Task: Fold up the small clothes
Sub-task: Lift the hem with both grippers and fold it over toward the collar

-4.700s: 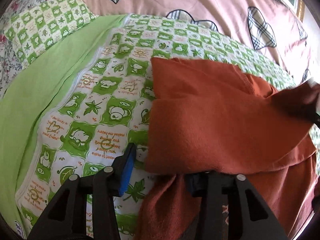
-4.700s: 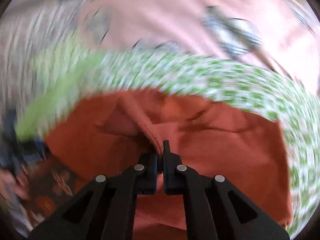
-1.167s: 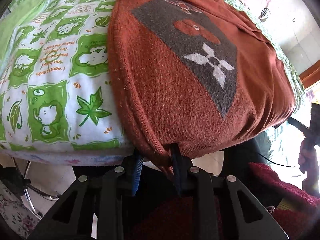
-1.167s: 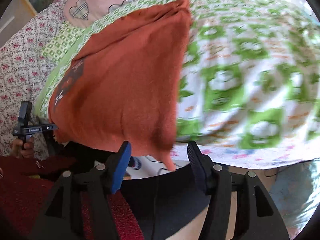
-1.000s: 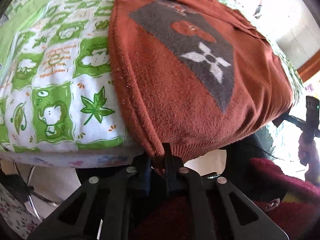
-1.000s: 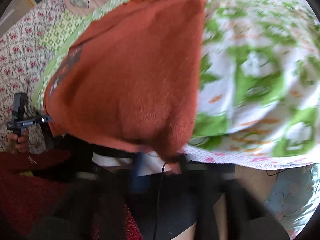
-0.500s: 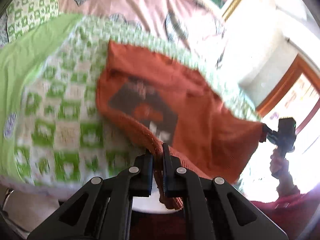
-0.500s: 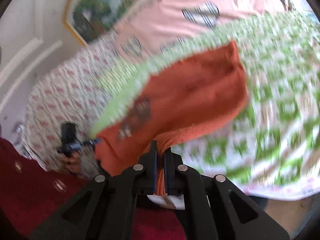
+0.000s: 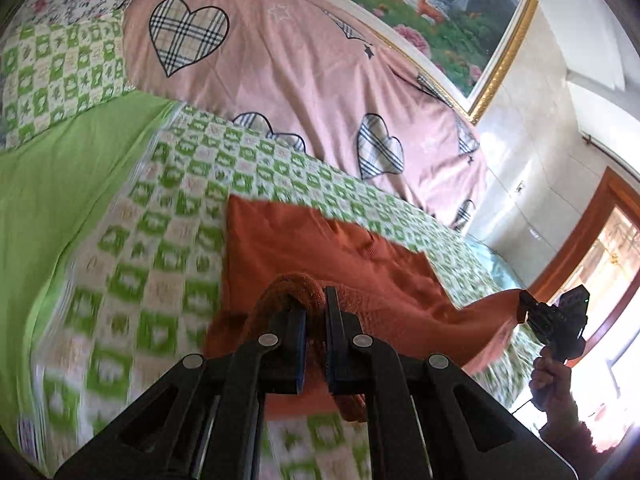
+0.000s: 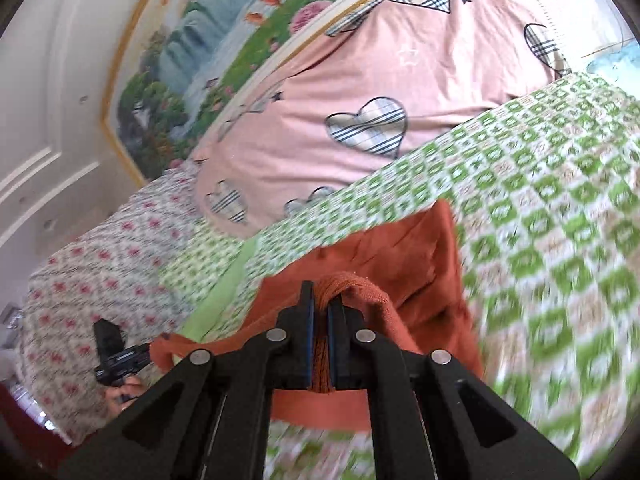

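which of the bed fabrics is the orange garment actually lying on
The green-and-white checked sheet: the orange garment lies on it, while the pink heart quilt sits behind it.

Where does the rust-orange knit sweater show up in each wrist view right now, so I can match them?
Left wrist view: rust-orange knit sweater at lower centre, its near edge pinched in the left gripper, its far corner held at the right edge.
Right wrist view: sweater at lower centre, bunched in the right gripper.
Shared landmark: pink quilt with plaid hearts, behind the sweater.

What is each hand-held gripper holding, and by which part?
Both hold the orange top: left hand-held gripper and right hand-held gripper each pinch a bunched corner of its near edge.
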Available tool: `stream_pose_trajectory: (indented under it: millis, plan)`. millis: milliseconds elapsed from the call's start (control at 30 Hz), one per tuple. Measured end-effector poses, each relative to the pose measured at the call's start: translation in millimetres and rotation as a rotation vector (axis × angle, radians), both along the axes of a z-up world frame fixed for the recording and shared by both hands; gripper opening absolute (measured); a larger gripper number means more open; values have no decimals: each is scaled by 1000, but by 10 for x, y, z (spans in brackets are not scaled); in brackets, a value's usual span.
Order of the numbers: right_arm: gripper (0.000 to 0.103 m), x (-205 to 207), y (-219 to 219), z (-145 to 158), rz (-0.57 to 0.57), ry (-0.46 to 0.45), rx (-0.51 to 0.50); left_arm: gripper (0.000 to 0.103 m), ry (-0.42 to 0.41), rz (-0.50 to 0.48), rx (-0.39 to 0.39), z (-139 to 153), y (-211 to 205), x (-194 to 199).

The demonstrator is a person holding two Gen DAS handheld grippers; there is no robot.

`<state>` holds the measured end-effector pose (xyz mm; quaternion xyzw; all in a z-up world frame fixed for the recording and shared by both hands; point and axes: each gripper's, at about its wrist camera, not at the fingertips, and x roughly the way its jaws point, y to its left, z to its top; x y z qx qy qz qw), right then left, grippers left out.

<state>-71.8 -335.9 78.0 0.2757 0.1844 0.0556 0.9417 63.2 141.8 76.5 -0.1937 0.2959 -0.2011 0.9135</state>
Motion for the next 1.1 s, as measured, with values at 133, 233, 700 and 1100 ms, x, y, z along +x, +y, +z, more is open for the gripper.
stream_pose_trajectory:
  millis: [133, 233, 700, 1100]
  plan:
    - [6, 500, -160, -12, -27, 57, -18, 5, 21, 22, 22, -49, -93, 453]
    - [6, 789, -237, -54, -35, 100, -37, 5, 60, 32, 14, -121, -133, 764]
    - [6, 1657, -600, -510, -101, 283, -47, 6, 218, 93, 23, -674, -164, 1761]
    - [50, 1225, -191, -411, -146, 309, -180, 37, 313, -103, 58, -842, -626, 1137]
